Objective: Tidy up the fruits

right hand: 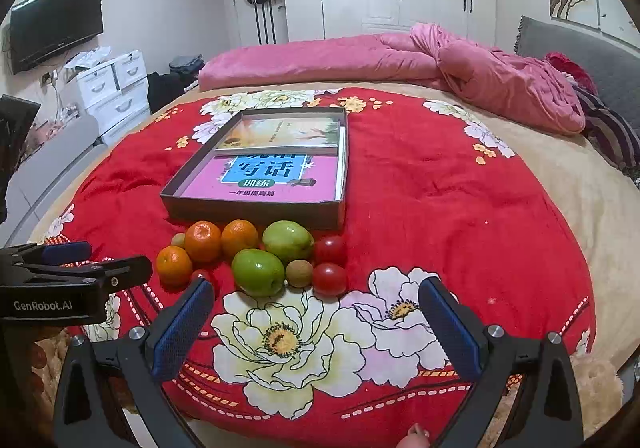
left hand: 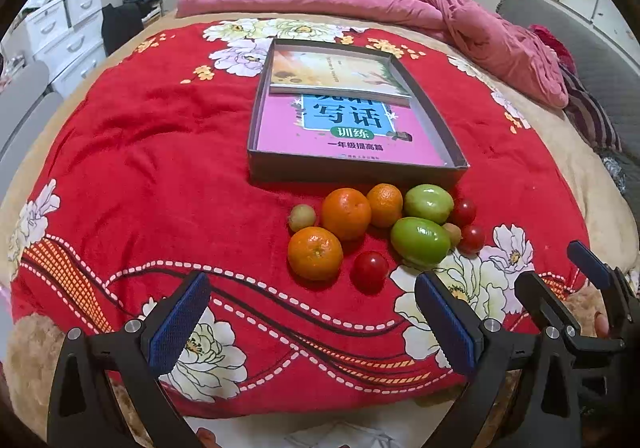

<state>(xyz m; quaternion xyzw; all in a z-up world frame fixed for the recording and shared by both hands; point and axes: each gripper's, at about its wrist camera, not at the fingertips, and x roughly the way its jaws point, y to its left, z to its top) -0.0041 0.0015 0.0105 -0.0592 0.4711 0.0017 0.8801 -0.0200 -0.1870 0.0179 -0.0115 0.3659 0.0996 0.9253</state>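
Note:
A heap of fruit lies on the red flowered blanket [left hand: 140,168] in front of a shallow cardboard box [left hand: 352,168]. It holds three oranges [left hand: 315,253], two green fruits [left hand: 420,242], three cherry tomatoes [left hand: 370,268] and two small brownish fruits [left hand: 302,217]. My left gripper [left hand: 312,324] is open and empty, just short of the heap. My right gripper [right hand: 316,328] is open and empty, in front of the heap's right side, near a green fruit [right hand: 258,272] and a tomato [right hand: 329,279]. Each gripper shows at the other view's edge.
The box [right hand: 256,210] holds two books, a pink one [left hand: 348,128] and a yellow one [left hand: 336,74]. A rumpled pink quilt [left hand: 460,20] lies across the far side of the bed. White drawers [right hand: 116,88] and a TV [right hand: 56,28] stand at the left.

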